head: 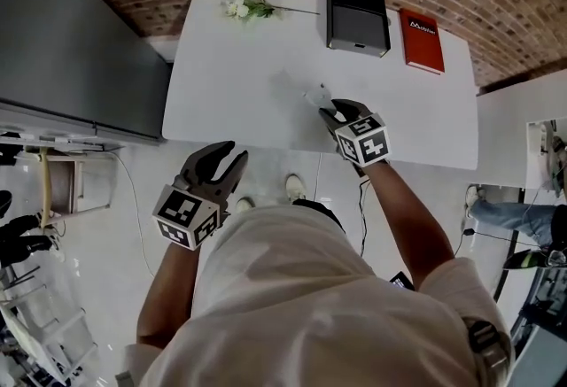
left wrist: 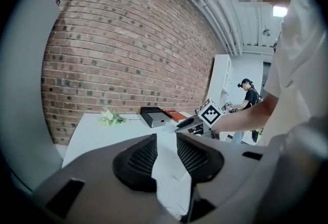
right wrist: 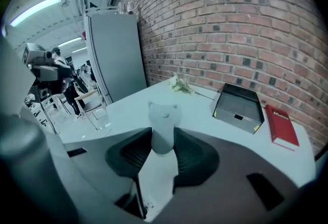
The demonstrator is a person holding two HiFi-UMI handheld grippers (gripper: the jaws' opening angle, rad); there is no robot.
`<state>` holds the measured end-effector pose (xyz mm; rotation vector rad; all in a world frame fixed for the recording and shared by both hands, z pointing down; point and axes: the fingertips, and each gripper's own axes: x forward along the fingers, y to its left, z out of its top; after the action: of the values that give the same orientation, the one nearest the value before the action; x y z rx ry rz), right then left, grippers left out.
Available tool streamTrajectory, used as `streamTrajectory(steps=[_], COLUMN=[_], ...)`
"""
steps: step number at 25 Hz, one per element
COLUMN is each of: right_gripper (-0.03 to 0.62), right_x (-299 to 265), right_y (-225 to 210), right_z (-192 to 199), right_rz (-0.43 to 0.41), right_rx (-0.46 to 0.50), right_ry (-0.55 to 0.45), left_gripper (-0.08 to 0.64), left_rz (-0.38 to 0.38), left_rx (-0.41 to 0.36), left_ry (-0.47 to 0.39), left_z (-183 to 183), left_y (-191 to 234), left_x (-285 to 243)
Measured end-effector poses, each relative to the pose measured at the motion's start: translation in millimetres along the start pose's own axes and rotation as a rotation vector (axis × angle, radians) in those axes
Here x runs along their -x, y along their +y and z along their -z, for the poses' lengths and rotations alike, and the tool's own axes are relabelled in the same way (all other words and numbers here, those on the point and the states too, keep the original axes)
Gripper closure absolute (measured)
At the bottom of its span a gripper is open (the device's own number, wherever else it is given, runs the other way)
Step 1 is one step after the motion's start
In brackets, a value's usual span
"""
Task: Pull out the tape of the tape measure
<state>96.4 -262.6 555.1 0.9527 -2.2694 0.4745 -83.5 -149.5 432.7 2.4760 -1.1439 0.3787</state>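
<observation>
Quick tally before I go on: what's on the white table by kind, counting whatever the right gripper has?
Flower bunch: 1
Black box: 1
Red book: 1
Tape measure, between the jaws of the right gripper: 1
Total: 4

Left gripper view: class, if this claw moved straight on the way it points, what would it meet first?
Probably the white table, near its front edge; the open left claw holds nothing. Depth is unclear.
</observation>
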Motion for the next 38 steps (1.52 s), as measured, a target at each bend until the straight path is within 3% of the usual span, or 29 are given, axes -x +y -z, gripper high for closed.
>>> streamTrajectory(steps=[9,17,30,38], right_gripper=[0.456,0.456,0.456,0.456], right_x=[50.5,71.9,81.8,85.9], right_y=[77.1,149.5,247.7,273.4], right_z=[-58.4,-85.5,-75.2,-60.9], right_rz=[-0.051,-0.116,-0.17,-0.166], right_rx=[0.054,0.089,0.143,0.122], right_ry=[-0.068,-0.09,-0.069,-0.059], left_gripper=[0.442,0.442,0.462,0.528], left_rz=[0.067,0.124,0.197,0.208], left_rx=[-0.042,-0.104,-0.191,-0.205], left_ry=[-0.023,-0.044,-0.052,-0.049], left_z=[-1.2,-7.4,6.6,23.0], left_y=[7.6,9.2,-1.9,-8.2], left_x=[22.2,38.6,69.0,85.4])
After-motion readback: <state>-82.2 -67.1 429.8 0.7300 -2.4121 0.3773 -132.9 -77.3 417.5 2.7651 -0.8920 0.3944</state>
